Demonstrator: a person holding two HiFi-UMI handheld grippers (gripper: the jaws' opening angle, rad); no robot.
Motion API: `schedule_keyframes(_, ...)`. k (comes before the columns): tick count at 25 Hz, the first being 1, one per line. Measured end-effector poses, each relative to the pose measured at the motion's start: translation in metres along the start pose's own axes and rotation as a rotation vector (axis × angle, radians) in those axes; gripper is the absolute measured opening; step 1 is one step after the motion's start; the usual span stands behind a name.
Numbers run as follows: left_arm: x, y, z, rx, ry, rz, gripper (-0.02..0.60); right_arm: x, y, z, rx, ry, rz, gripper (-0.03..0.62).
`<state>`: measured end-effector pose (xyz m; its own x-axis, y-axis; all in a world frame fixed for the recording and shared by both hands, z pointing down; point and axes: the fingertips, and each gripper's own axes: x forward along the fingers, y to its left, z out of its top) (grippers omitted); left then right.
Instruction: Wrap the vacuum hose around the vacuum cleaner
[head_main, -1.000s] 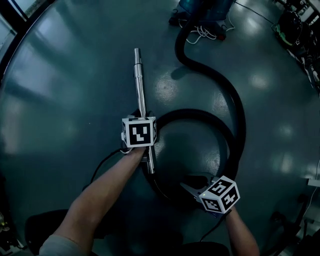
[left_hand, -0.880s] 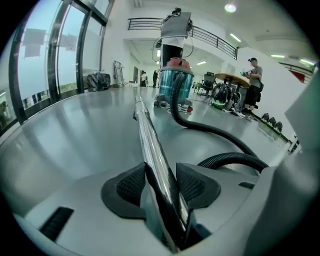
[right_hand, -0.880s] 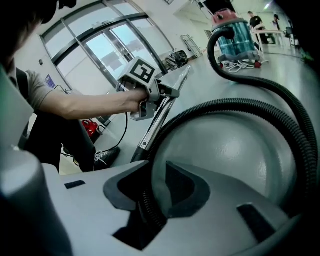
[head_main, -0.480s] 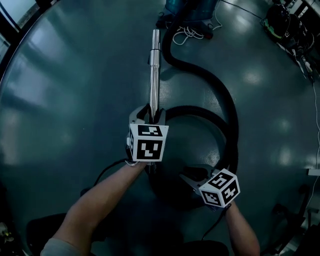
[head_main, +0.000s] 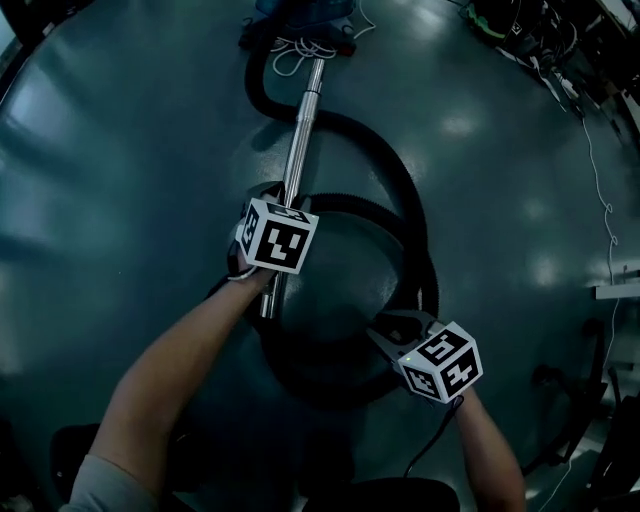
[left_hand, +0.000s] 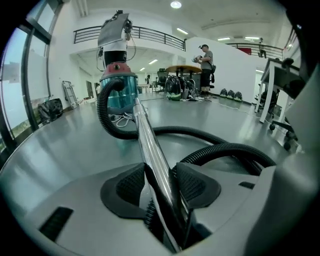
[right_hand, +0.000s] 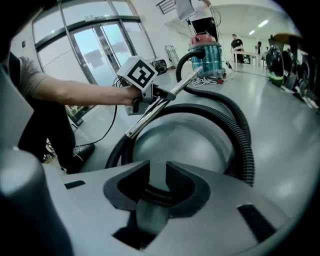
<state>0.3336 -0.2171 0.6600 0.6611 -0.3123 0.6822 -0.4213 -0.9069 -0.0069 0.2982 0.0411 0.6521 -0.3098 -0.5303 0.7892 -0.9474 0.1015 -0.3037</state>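
The teal vacuum cleaner (head_main: 300, 8) stands at the top edge of the head view; it is also seen in the left gripper view (left_hand: 116, 90) and the right gripper view (right_hand: 205, 55). Its black ribbed hose (head_main: 412, 225) curls in loops on the floor. The hose ends in a shiny metal wand (head_main: 295, 150) whose tip points at the cleaner. My left gripper (head_main: 275, 200) is shut on the wand (left_hand: 155, 160) partway along it. My right gripper (head_main: 395, 325) is shut on the hose (right_hand: 155, 194) at the loop's lower right.
A white cord (head_main: 300, 48) lies bunched beside the cleaner. Cables and dark gear (head_main: 520, 30) line the upper right edge. A thin black cable (right_hand: 107, 125) trails over the floor. A person (left_hand: 205, 57) stands far off by a round table. A desk (left_hand: 280, 75) is at right.
My left gripper carried the wand forward and swung its tip toward the cleaner. The hose loops have drawn closer together. The right gripper keeps its hold on the hose and shifted a little.
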Motion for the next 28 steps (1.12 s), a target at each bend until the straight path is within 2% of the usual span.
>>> schedule_keyframes(4, 0.036, -0.015, 0.004, 0.066, 0.028, -0.067, 0.201, -0.019, -0.043, -0.022, -0.008, 0.02, -0.163, 0.106)
schedule_keyframes(7, 0.055, -0.023, 0.012, 0.137, 0.051, -0.123, 0.201, -0.041, -0.073, -0.031, 0.036, -0.019, -0.3, 0.107)
schedule_keyframes(9, 0.065, -0.026, 0.021, 0.197, 0.068, -0.146, 0.202, -0.051, -0.084, -0.04, 0.098, -0.045, -0.354, 0.118)
schedule_keyframes(12, 0.081, -0.033, 0.024, 0.262, 0.1, -0.188, 0.202, -0.053, -0.093, -0.062, 0.151, -0.01, -0.41, 0.16)
schedule_keyframes(13, 0.086, -0.033, 0.023, 0.276, 0.112, -0.194, 0.202, -0.051, -0.095, -0.07, 0.166, 0.012, -0.418, 0.193)
schedule_keyframes(17, 0.096, -0.038, 0.014, 0.314, 0.141, -0.234, 0.202, -0.037, -0.093, -0.095, 0.284, 0.024, -0.359, 0.195)
schedule_keyframes(19, 0.094, -0.043, 0.013, 0.369, 0.132, -0.237, 0.212, -0.034, -0.091, -0.103, 0.353, 0.008, -0.332, 0.195)
schedule_keyframes(23, 0.082, -0.043, 0.025, 0.555, 0.059, -0.175, 0.235, -0.033, -0.093, -0.105, 0.464, -0.052, -0.298, 0.194)
schedule_keyframes(26, 0.065, -0.049, 0.045, 0.6, -0.01, -0.149, 0.247, -0.038, -0.098, -0.109, 0.572, -0.129, -0.251, 0.193)
schedule_keyframes(28, 0.045, -0.064, 0.046, 0.64, -0.027, -0.169, 0.247, -0.041, -0.096, -0.114, 0.607, -0.152, -0.227, 0.193)
